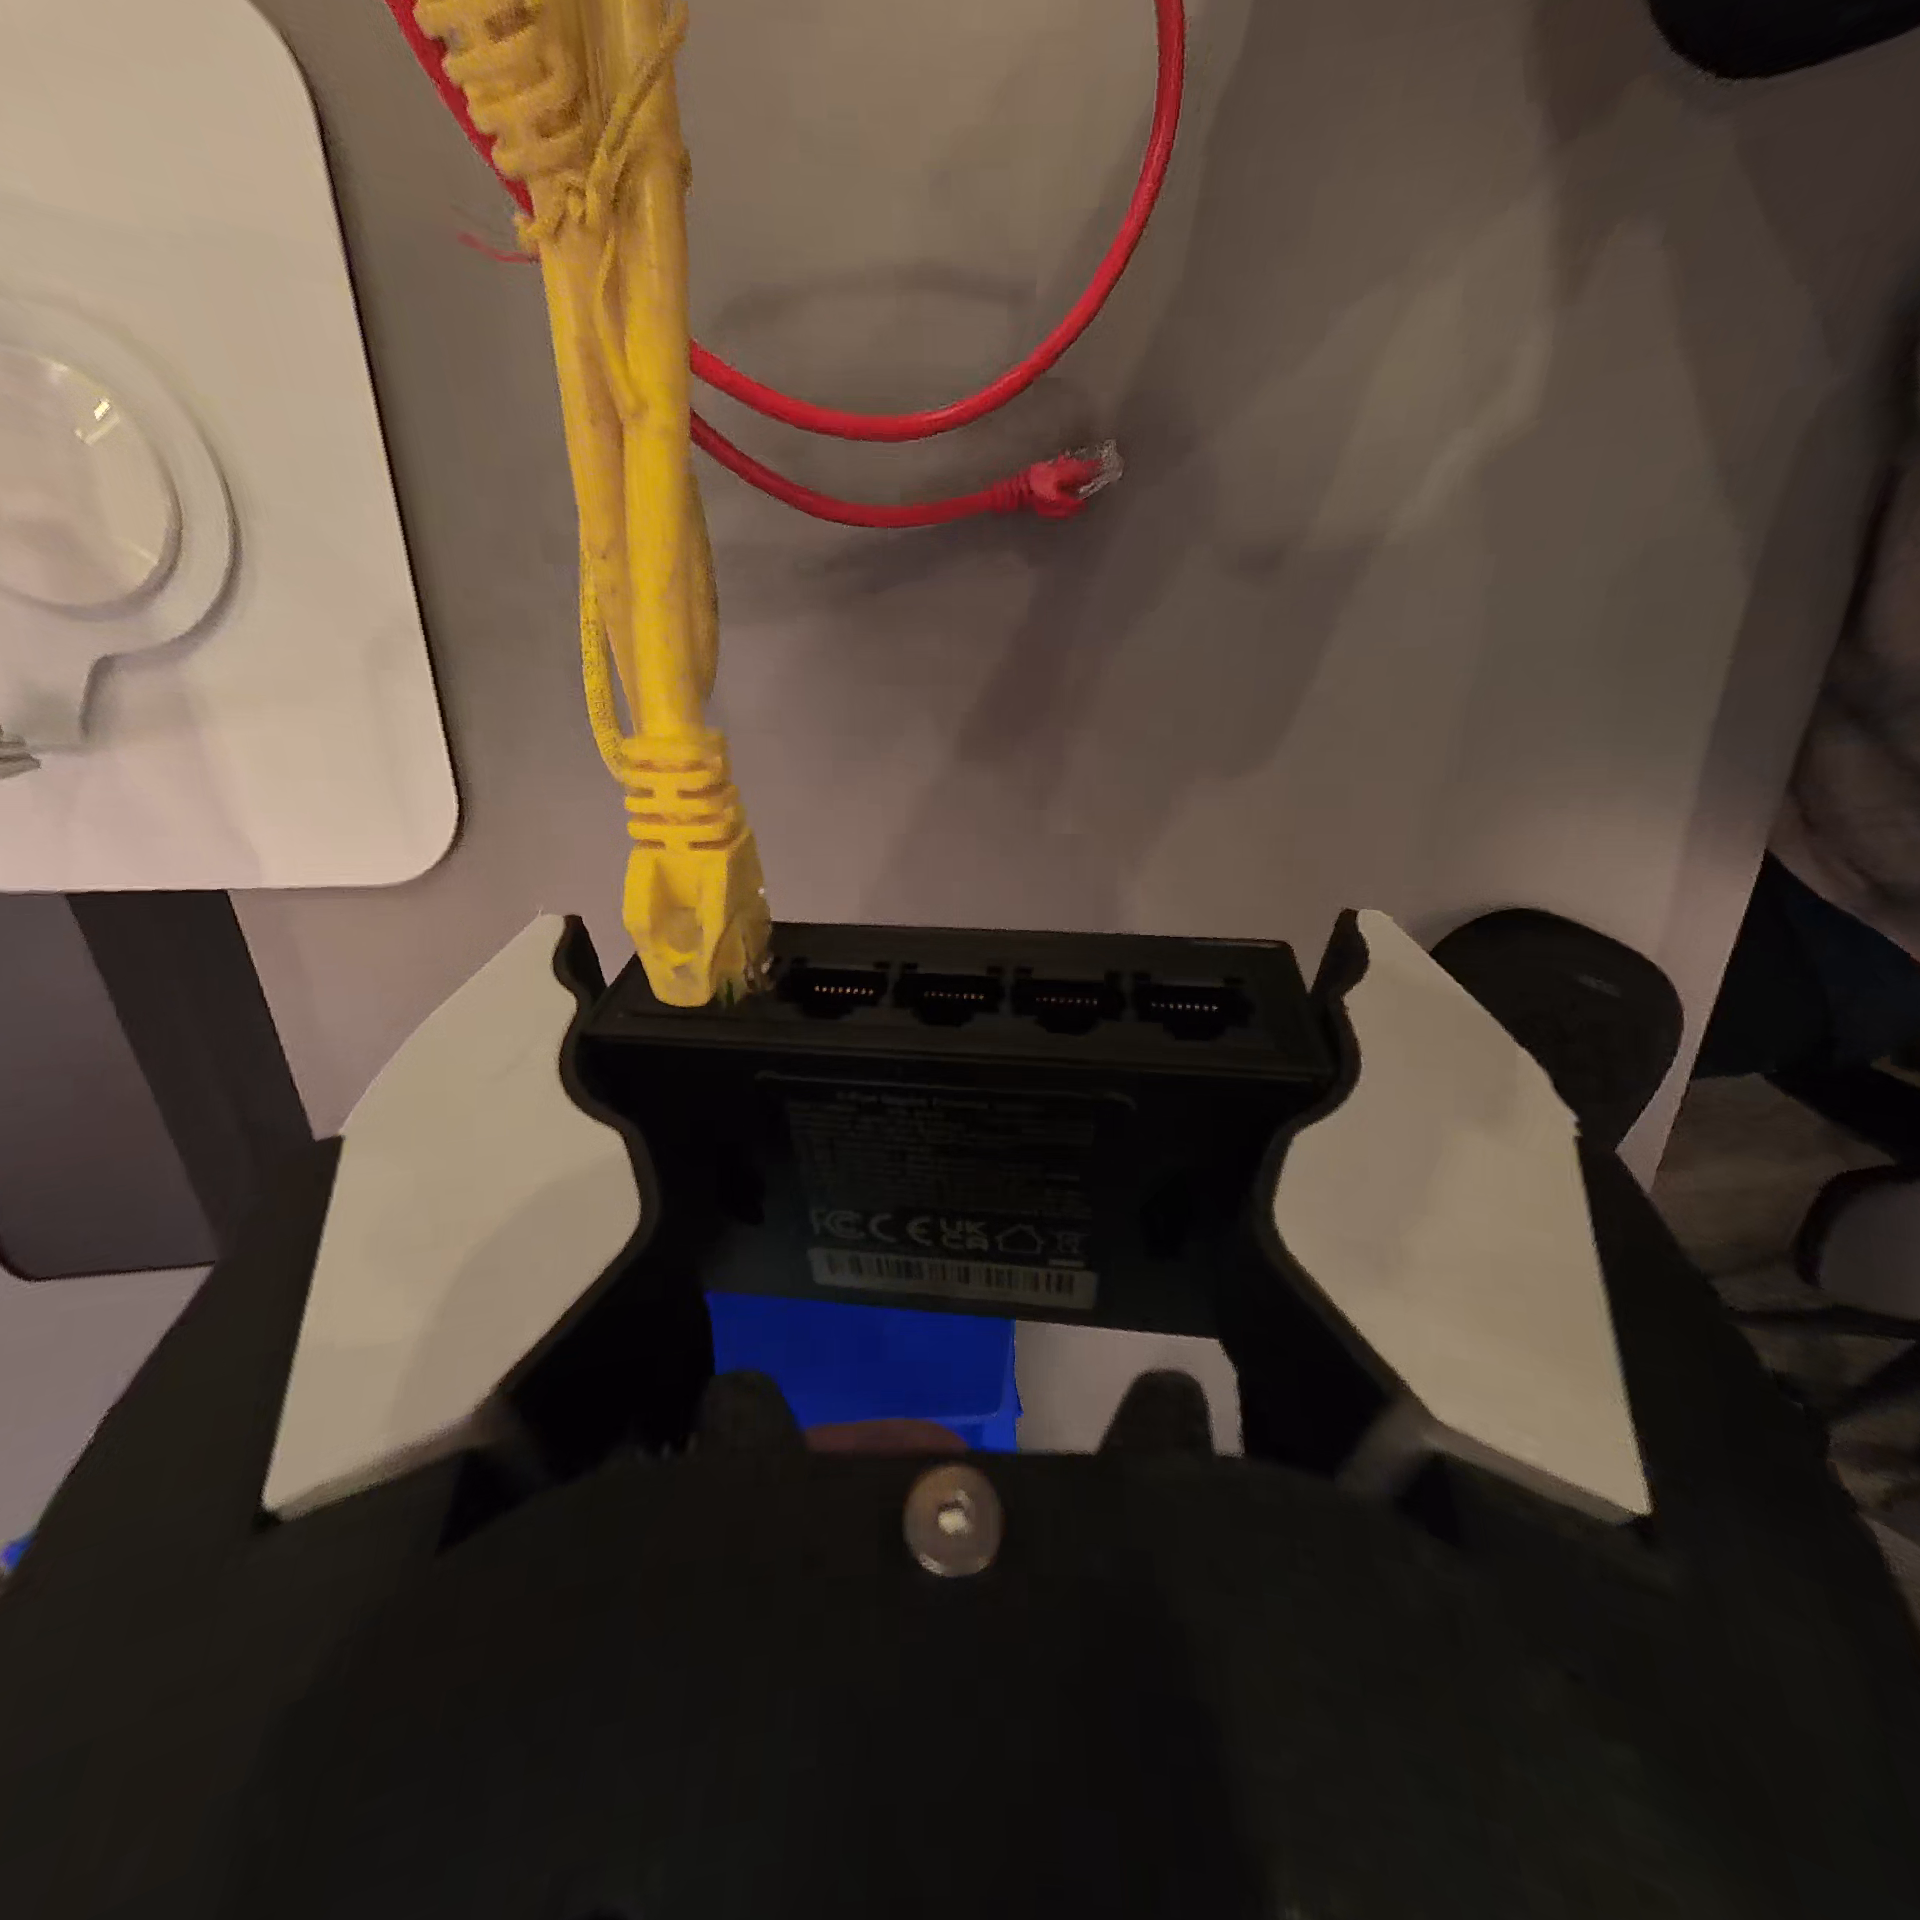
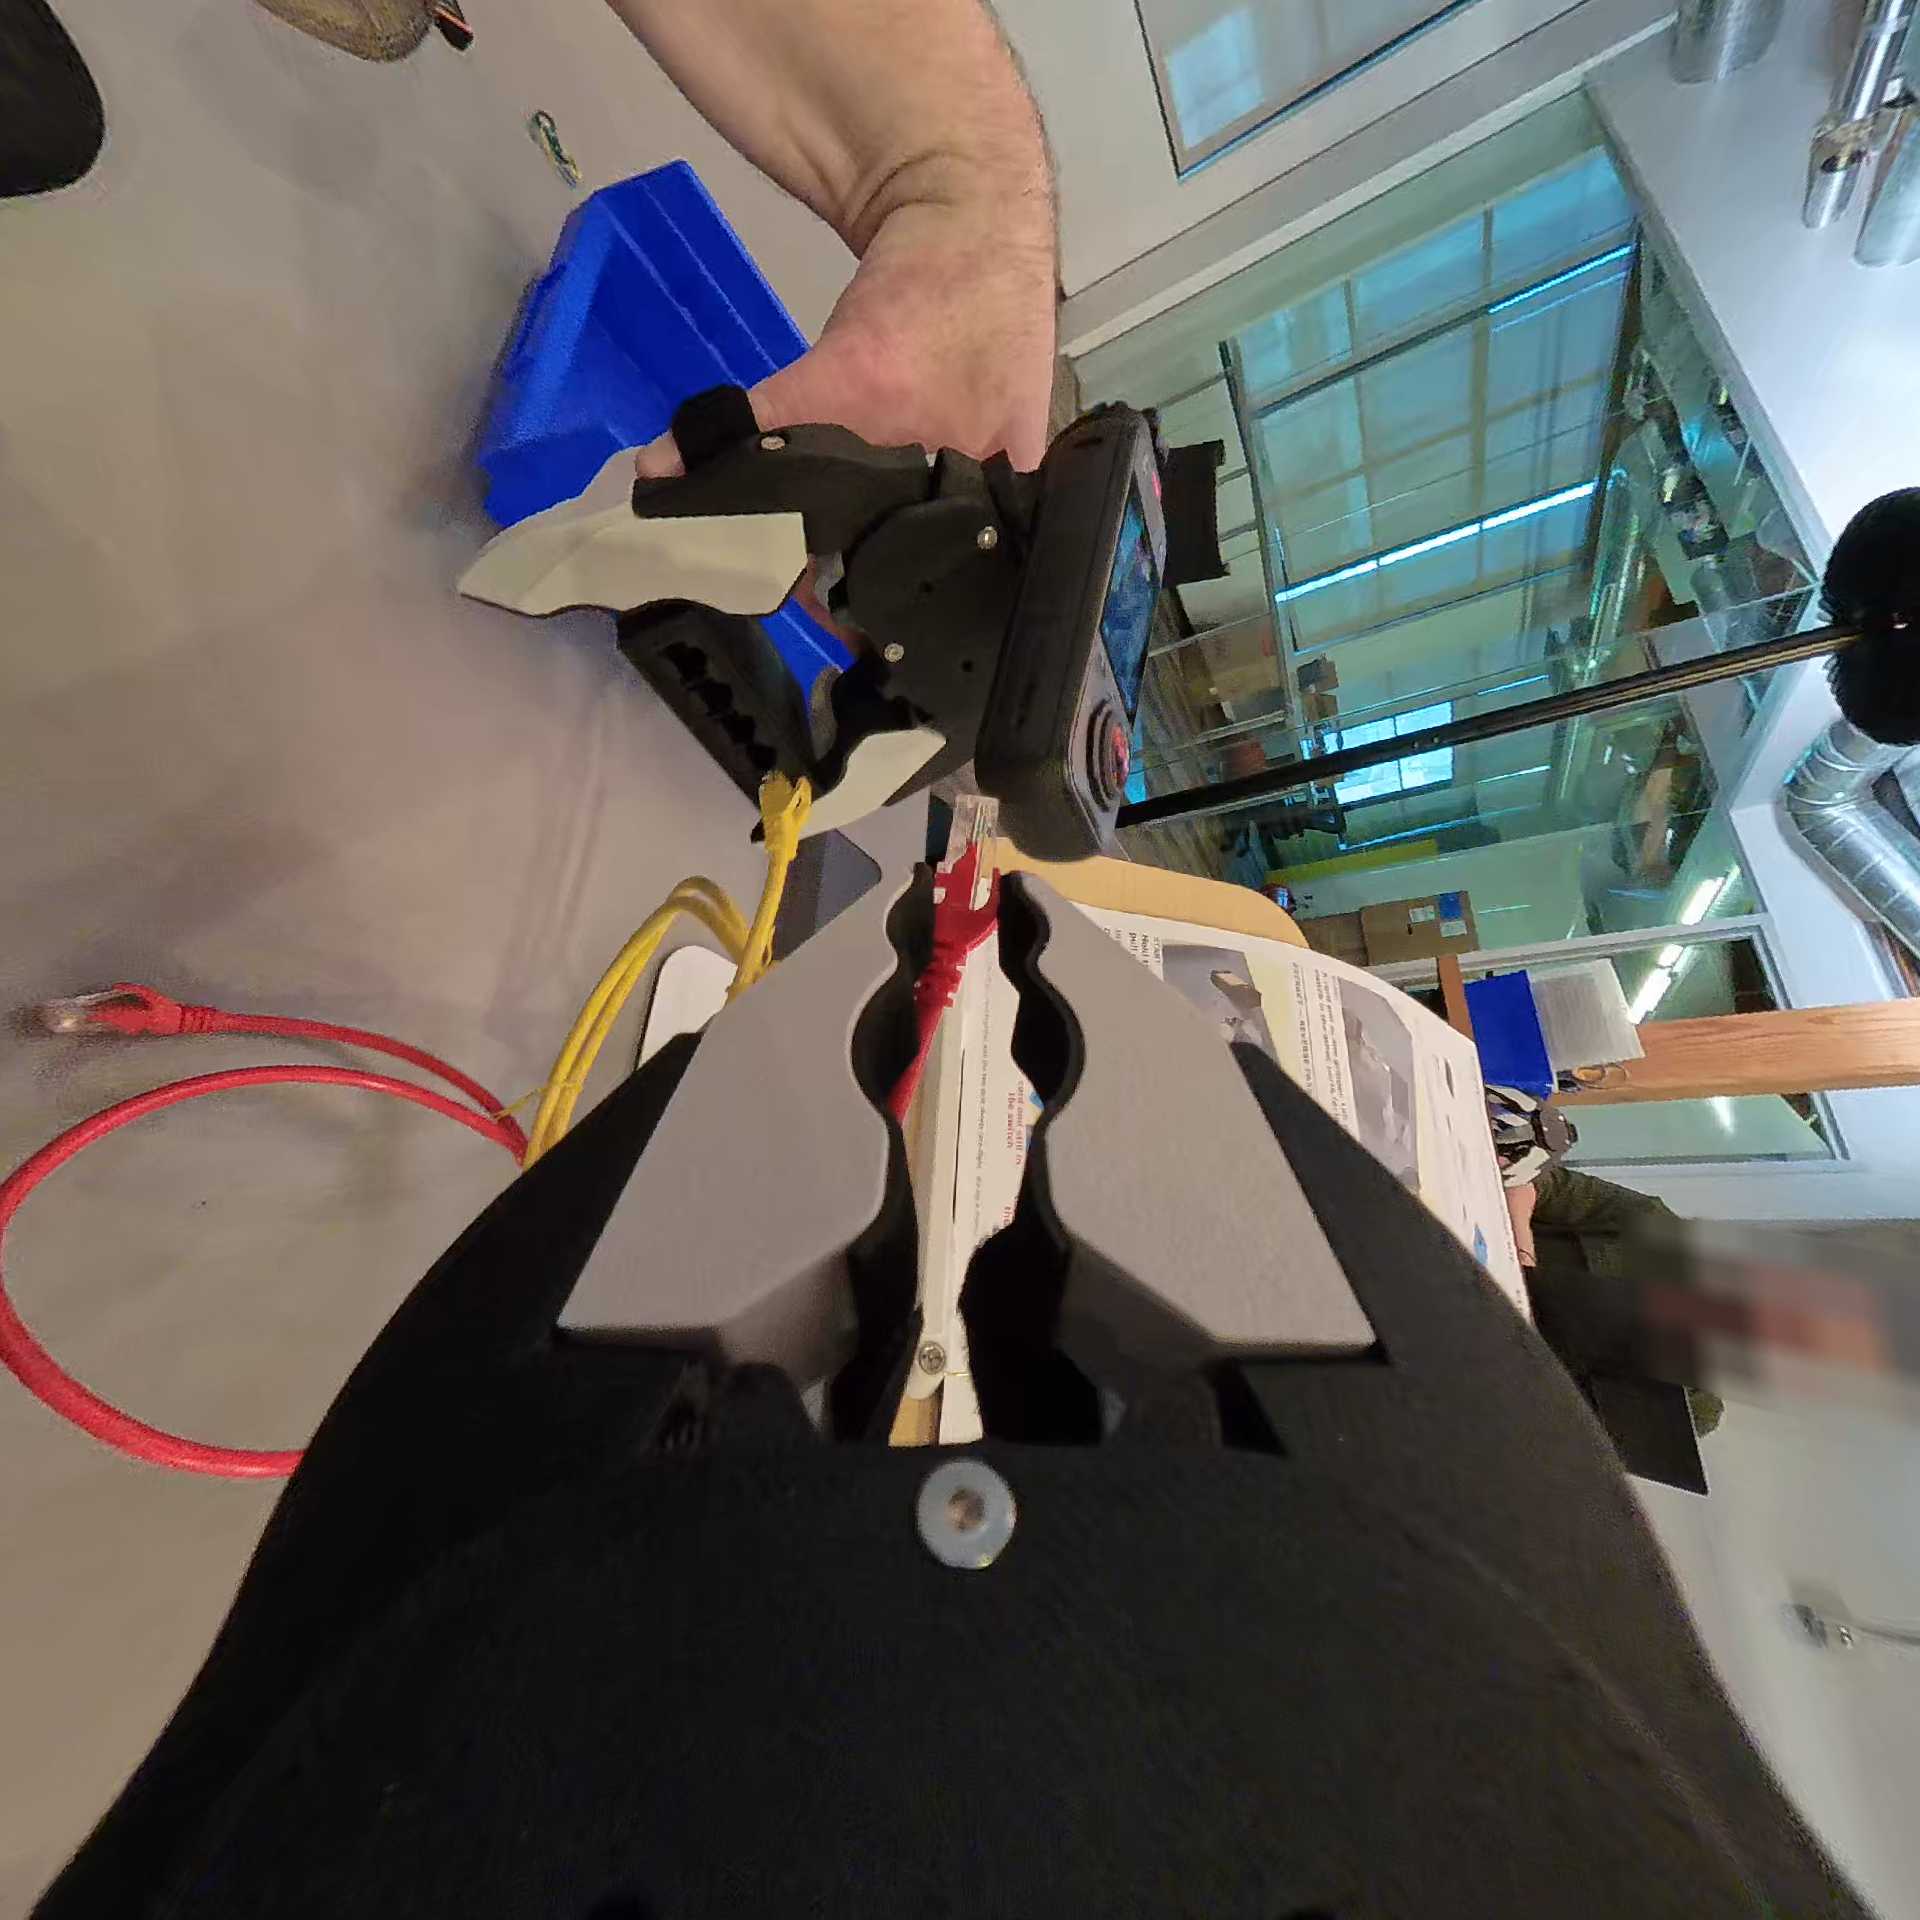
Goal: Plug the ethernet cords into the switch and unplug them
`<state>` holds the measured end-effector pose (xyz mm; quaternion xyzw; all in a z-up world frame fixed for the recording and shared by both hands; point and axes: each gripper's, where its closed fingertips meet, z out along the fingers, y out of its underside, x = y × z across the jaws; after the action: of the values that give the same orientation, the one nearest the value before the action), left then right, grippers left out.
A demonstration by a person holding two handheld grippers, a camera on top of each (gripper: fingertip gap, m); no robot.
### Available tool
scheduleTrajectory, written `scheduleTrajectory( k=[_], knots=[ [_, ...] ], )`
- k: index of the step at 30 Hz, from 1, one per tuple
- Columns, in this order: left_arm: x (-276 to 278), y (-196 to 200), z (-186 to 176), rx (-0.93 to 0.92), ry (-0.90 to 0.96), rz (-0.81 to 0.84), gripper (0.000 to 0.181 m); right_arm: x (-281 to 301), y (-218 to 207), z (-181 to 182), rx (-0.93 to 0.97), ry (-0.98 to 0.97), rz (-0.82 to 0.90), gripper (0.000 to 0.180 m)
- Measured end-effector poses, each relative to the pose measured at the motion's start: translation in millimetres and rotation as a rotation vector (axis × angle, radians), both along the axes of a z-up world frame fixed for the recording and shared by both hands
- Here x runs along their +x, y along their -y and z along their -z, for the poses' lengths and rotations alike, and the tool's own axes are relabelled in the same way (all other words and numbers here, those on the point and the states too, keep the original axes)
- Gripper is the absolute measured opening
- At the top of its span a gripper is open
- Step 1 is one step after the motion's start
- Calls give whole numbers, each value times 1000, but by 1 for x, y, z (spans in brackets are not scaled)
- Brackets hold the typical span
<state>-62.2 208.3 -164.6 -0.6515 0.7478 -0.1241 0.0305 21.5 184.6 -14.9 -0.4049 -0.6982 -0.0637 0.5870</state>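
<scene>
Each gripper has a black body with two pale grey fingers. The left gripper [image 1: 956, 997] and the right gripper [image 2: 958, 894] each have a round silver screw low in the middle. The finger insides are black and wavy. The person's hand [image 2: 935, 322] is bare, no sleeve shows.

The black switch [image 1: 951, 1132] bears a printed label [image 1: 948, 1195] with small lines, certification marks and a barcode (mostly blurred); a printed sheet [image 2: 1351, 1049] carries text and pictures, too small to read.
</scene>
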Motion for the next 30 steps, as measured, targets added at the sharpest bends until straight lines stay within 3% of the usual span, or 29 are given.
scheduleTrajectory(
  k=[6, 13, 26, 30],
  knots=[
    [-15, -4, 16, -21, -8, -14, 127, 10, -9, -6, -18, 32, 27, 10],
    [-13, -5, 31, -25, 12, -15, 127, 48, -11, -44, 20, 33, 120, 10],
    [17, 0, 33, 31, 116, -3, 127, 173, -20, -125, 120, 70, 456, 10],
    [33, 1, 37, 54, 142, 3, 127, 221, -28, -134, 103, 89, 563, 10]
  ],
)
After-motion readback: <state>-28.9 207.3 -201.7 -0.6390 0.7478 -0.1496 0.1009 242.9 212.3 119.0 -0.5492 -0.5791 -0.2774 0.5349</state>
